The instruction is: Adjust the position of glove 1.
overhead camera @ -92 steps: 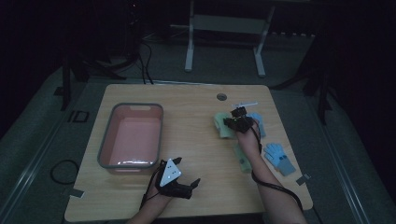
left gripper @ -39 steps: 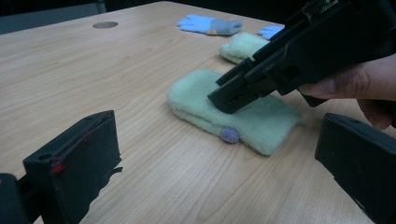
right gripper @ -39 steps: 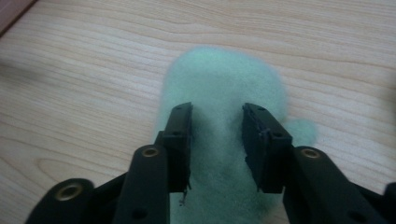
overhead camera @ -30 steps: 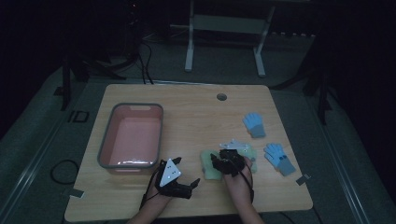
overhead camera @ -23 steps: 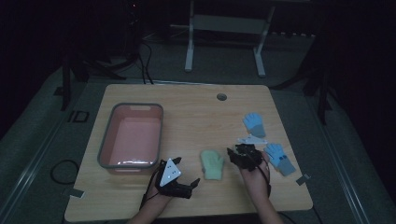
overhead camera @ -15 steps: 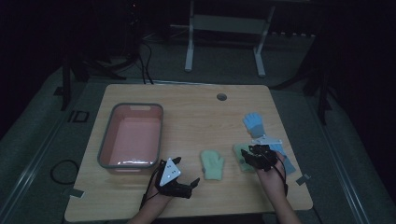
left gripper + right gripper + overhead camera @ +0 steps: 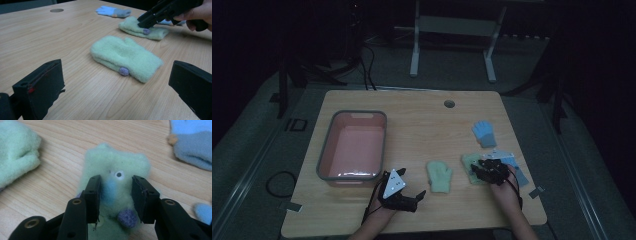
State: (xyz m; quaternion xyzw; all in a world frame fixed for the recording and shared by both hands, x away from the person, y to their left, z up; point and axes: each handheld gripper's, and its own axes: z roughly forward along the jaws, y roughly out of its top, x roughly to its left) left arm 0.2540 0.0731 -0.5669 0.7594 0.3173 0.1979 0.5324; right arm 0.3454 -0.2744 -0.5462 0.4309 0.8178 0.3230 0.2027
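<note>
Mittens are being gathered on the bench, and the step in hand looks like the pickup of the second green mitten (image 7: 115, 177), which lies near the right edge, just beside the blue gloves. The right gripper (image 7: 116, 196) stands over its cuff end with the jaws partly spread to either side of the fleece, a purple button (image 7: 127, 217) between them; they are not yet pinching it. In the high view this right gripper (image 7: 488, 170) sits on the mitten, with a blue glove (image 7: 484, 133) farther toward the far edge.

To do this well, I judge the jaws should drop until they straddle a good fold of fleece, not just the fuzz, and close on the cuff beside the button so the grip does not slip off the hard bead. Lifting straight up would keep the neighbouring blue glove from dragging along.

Left gripper (image 7: 412, 200) rests near the front edge with its jaws spread wide, empty, facing the first green mitten (image 7: 125, 57) at mid-bench. The pink tub (image 7: 327, 165) waits toward the left edge.
</note>
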